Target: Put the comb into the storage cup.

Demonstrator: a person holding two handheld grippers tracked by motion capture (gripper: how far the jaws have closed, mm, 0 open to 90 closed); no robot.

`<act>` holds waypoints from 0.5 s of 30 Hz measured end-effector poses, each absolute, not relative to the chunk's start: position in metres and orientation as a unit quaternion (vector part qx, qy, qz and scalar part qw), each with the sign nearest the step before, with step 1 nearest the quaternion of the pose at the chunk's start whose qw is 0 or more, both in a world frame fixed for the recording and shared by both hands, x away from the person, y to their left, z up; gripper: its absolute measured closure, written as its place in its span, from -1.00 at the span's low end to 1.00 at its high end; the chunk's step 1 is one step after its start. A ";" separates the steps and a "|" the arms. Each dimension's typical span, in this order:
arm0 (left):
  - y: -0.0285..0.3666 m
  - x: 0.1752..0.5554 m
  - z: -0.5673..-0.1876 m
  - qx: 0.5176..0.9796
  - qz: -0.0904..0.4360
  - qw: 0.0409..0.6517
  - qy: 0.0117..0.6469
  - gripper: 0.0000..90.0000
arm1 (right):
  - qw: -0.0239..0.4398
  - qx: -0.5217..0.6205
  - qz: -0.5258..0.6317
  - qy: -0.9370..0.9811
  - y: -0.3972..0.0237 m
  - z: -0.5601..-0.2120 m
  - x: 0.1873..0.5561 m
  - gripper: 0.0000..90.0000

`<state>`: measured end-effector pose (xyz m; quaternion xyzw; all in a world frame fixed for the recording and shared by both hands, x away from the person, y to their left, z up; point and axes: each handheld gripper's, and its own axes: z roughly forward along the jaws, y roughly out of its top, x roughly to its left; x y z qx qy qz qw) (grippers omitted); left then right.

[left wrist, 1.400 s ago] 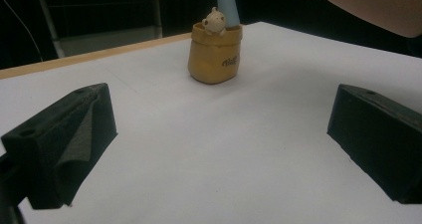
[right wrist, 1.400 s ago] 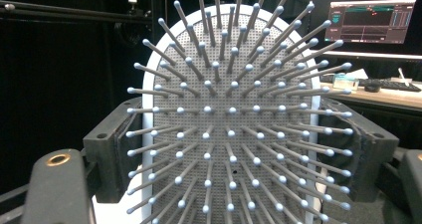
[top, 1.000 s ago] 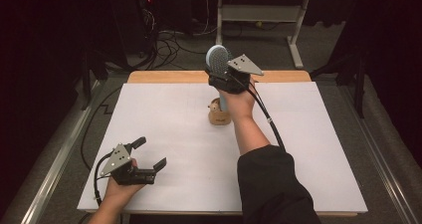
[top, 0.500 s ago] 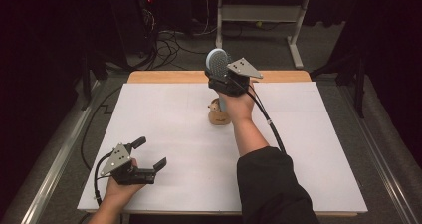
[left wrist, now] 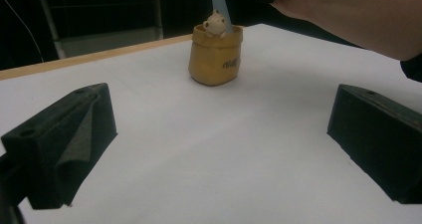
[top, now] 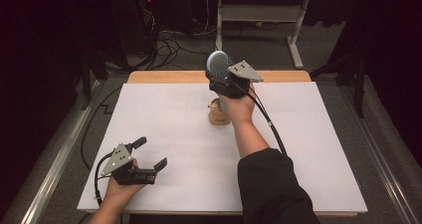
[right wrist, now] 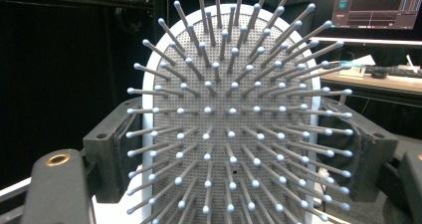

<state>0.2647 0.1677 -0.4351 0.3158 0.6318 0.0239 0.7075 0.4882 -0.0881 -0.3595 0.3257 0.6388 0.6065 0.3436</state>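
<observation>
- Right gripper (top: pixel 219 79) has its jaws clamped on the head of the hairbrush (top: pixel 217 63); in the right gripper view the bristle pad (right wrist: pixel 234 129) sits square between the two black jaws.
- The brush handle (left wrist: pixel 219 7) points down into the small yellow pot (left wrist: pixel 215 59) with the little bear figure (left wrist: pixel 214 24) on its rim, at the far middle of the white table (top: pixel 164 129).
- Left gripper (top: pixel 149 159) rests near the front left edge, jaws wide, nothing between them, well apart from the pot.
- Step, as we read it: seating the brush in the pot.
- We'd keep the handle vertical and lower slowly; the pot looks light and could tip.
- Release only once the handle bottoms out; the left could steady the pot if it wobbles.
</observation>
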 end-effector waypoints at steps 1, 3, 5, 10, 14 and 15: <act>0.168 0.265 -0.435 0.316 0.024 0.708 0.631 -1.00 | 0.346 0.325 0.605 0.639 -0.088 -0.359 0.489 -0.54; 0.168 0.265 -0.435 0.314 0.024 0.707 0.634 -1.00 | 0.346 0.328 0.604 0.638 -0.089 -0.360 0.490 -0.54; 0.168 0.265 -0.435 0.313 0.022 0.707 0.634 -1.00 | 0.344 0.332 0.604 0.638 -0.090 -0.361 0.491 -0.54; 0.168 0.265 -0.435 0.312 0.023 0.707 0.635 -1.00 | 0.343 0.333 0.601 0.640 -0.091 -0.364 0.493 -0.54; 0.168 0.265 -0.435 0.316 0.025 0.708 0.632 -1.00 | 0.340 0.333 0.599 0.644 -0.090 -0.367 0.492 -0.54; 0.168 0.265 -0.435 0.315 0.025 0.707 0.633 -1.00 | 0.340 0.334 0.600 0.643 -0.089 -0.367 0.492 -0.54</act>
